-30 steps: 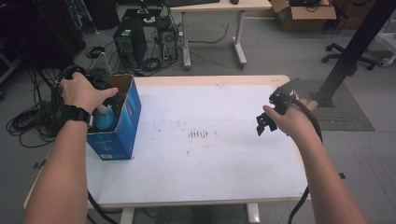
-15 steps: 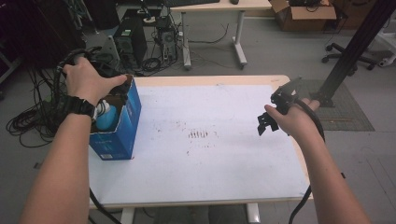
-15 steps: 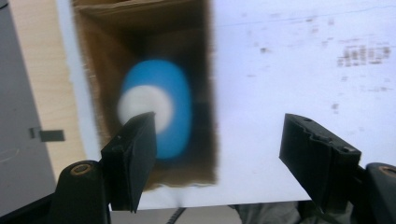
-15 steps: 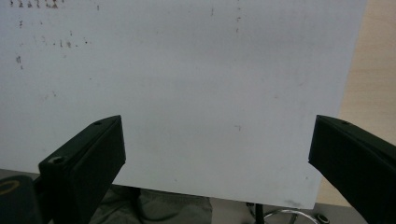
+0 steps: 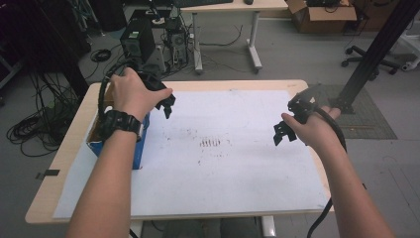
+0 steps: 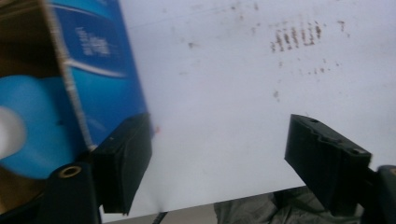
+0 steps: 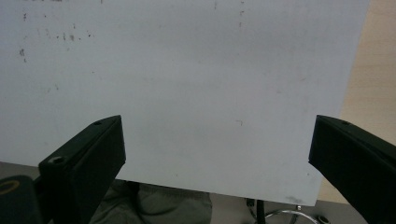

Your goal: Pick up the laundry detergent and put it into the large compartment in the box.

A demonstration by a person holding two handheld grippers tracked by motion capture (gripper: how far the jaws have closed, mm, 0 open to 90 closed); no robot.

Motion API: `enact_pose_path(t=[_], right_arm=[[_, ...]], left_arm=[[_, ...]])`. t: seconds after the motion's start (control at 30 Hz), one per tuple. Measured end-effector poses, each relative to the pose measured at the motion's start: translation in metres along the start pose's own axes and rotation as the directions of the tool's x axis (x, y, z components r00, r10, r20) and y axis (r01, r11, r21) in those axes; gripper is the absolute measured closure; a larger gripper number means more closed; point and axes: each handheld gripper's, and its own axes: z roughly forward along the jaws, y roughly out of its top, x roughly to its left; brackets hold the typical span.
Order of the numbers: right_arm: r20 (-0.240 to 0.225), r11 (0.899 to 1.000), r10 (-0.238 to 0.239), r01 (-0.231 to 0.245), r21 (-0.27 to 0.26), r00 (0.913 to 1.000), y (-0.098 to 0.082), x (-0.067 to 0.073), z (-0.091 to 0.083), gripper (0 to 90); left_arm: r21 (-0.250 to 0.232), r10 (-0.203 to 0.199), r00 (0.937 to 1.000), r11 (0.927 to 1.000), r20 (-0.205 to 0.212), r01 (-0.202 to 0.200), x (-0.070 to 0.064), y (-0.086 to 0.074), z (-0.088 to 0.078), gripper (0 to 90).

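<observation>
Dim even room light, soft shadows, gripper views blurred (motion)

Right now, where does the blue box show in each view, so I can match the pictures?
High view: the blue box stands at the table's left edge, partly under the left forearm, with the left gripper just right of it.
Left gripper view: it sits at the left, open top showing, beside the left jaw.
Right gripper view: not in it.
Shared landmark: the white sheet covering the table.

Blue box [image 5: 140, 144] left; sheet [image 5: 233, 168] open.
</observation>
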Motion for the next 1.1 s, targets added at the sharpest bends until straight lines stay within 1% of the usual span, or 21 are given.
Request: enact_pose_path(t=[0.03, 0.07, 0.13, 0.17, 0.2, 0.23, 0.27, 0.4, 0.5, 0.53, 0.6, 0.67, 0.8, 1.1], right_arm=[[-0.001, 1.0, 0.002, -0.002, -0.001, 1.0, -0.001, 0.0, 0.0, 3.8], [-0.001, 1.0, 0.002, -0.002, -0.001, 1.0, -0.001, 0.0, 0.0, 3.8], [0.001, 1.0, -0.002, 0.002, -0.003, 1.0, -0.003, -0.002, -0.001, 3.7], [-0.002, 1.0, 0.002, -0.002, -0.001, 1.0, -0.003, -0.002, -0.001, 3.8], [-0.001, 1.0, -0.003, 0.003, -0.005, 1.0, -0.004, -0.003, -0.001, 3.8], [-0.003, 1.0, 0.004, -0.004, -0.003, 1.0, -0.005, -0.003, -0.001, 3.7], [-0.003, 1.0, 0.004, -0.004, -0.003, 1.0, -0.005, -0.003, -0.001, 3.7], [-0.008, 1.0, 0.001, -0.001, -0.002, 1.0, -0.008, -0.006, -0.001, 3.7], [-0.01, 1.0, -0.004, 0.003, -0.004, 0.9999, -0.008, -0.007, 0.0, 3.8], [-0.015, 1.0, 0.001, -0.001, -0.001, 0.9999, -0.009, -0.007, 0.001, 3.8], [-0.015, 1.0, -0.002, 0.002, -0.003, 0.9999, -0.009, -0.007, 0.001, 3.7], [-0.017, 1.0, 0.0, 0.0, -0.001, 0.9999, -0.01, -0.008, 0.001, 3.7], [-0.017, 1.0, 0.001, -0.001, 0.0, 0.9998, -0.01, -0.01, 0.001, 3.8], [-0.015, 1.0, 0.004, -0.004, -0.002, 0.9999, -0.012, -0.011, 0.001, 3.8]], left_arm=[[0.003, 0.008, 0.9999, 1.0, 0.012, -0.008, -0.005, 0.0, 0.003, 21.9], [0.003, 0.008, 0.9999, 1.0, 0.012, -0.008, -0.005, 0.0, 0.003, 21.2], [0.013, 0.031, 0.9992, 0.9994, 0.026, -0.031, -0.015, 0.001, 0.009, 20.2], [0.013, 0.036, 0.999, 0.9992, 0.026, -0.037, -0.018, 0.001, 0.011, 19.1], [0.014, 0.039, 0.9987, 0.9991, 0.031, -0.04, -0.021, 0.002, 0.013, 18.8], [0.018, 0.042, 0.9983, 0.9989, 0.041, -0.043, -0.025, 0.002, 0.015, 17.8], [0.018, 0.042, 0.9983, 0.9989, 0.041, -0.043, -0.025, 0.002, 0.015, 16.2], [0.022, 0.062, 0.9964, 0.9978, 0.059, -0.063, -0.035, 0.001, 0.021, 13.7], [0.016, 0.058, 0.9965, 0.9981, 0.061, -0.059, -0.038, 0.001, 0.022, 12.3], [0.023, 0.064, 0.9963, 0.9976, 0.057, -0.065, -0.041, 0.001, 0.024, 10.2], [0.023, 0.062, 0.9965, 0.9977, 0.056, -0.064, -0.042, 0.001, 0.024, 9.2], [0.028, 0.074, 0.9957, 0.9967, 0.056, -0.076, -0.045, 0.0, 0.026, 8.6], [0.025, 0.077, 0.9953, 0.9966, 0.058, -0.079, -0.047, 0.0, 0.027, 5.8], [0.018, 0.089, 0.9942, 0.9957, 0.06, -0.09, -0.052, -0.001, 0.029, 5.1]])
